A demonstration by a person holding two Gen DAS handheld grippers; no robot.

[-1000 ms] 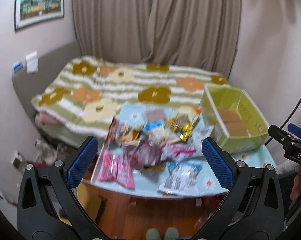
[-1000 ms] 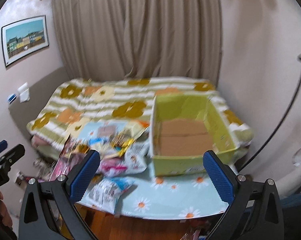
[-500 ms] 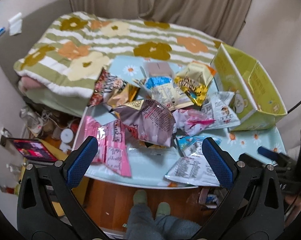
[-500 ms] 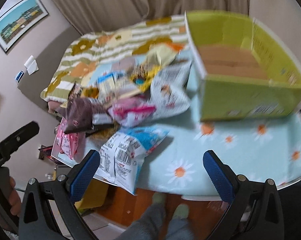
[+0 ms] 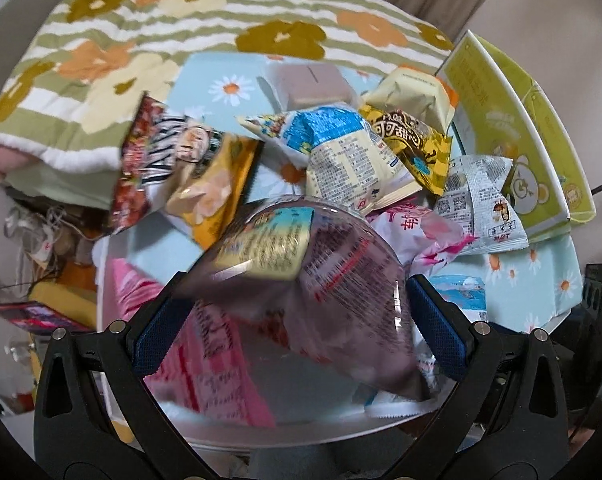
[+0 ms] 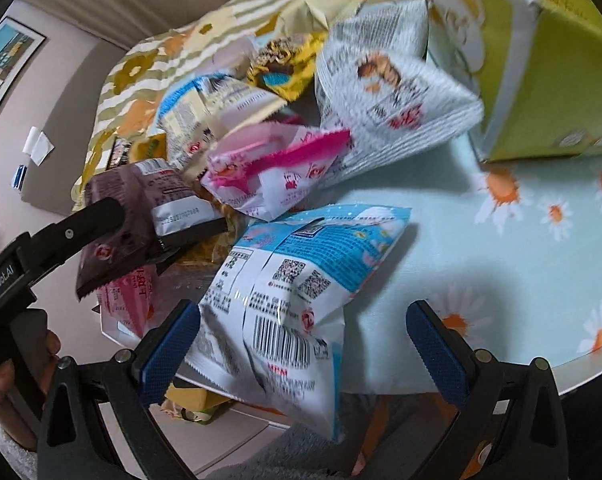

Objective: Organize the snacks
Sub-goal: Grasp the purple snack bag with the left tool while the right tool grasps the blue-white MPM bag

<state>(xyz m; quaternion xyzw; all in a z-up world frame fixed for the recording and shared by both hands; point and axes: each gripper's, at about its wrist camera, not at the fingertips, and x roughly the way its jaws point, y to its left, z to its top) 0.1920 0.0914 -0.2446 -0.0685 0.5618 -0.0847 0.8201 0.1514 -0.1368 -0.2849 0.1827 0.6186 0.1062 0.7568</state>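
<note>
Snacks heaped mid-table; my left gripper [image 5: 297, 320] straddles the purple bag [image 5: 321, 280], wide open; right gripper [image 6: 301, 344] gapes around the blue-white bag [image 6: 285, 292]. Next: squeeze, carry to box [image 5: 541, 128] at two o'clock.

Daisy-printed pale-blue tablecloth [image 6: 481, 240] is being shown; yellow-green box [image 6: 553, 92]; maroon bag [image 5: 341, 292]; blue-and-white bag [image 6: 293, 280]; green-striped floral blanket [image 5: 113, 40].
</note>
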